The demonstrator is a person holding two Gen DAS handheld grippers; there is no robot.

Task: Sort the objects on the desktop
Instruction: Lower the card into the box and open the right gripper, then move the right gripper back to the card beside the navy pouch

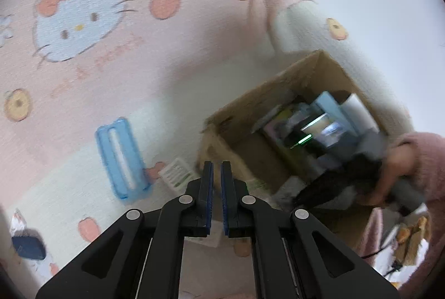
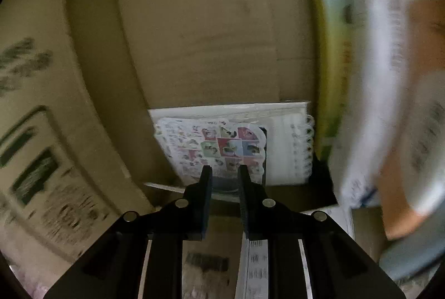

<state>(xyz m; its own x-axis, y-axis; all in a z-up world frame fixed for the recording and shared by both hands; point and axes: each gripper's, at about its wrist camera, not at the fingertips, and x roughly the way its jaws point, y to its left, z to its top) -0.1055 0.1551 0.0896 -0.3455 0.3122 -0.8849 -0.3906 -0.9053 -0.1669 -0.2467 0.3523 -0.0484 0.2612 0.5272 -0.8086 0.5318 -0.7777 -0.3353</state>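
Cardboard box (image 1: 278, 115) holds upright booklets (blurred) and a spiral notebook (image 2: 294, 146).

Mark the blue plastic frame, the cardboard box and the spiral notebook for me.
blue plastic frame (image 1: 121, 158): left wrist view, on its right-hand long bar.
cardboard box (image 1: 260, 93): left wrist view, on its far-left wall near the rim.
spiral notebook (image 2: 289, 148): right wrist view, on the white cover beside the wire coil.

box: the cardboard box (image 1: 281, 115) sits right of your clip (image 1: 122, 157) on the mat (image 1: 172, 54)
inside: a spiral notebook (image 2: 292, 143) lies on the box floor, sticker sheet (image 2: 217, 148) on top
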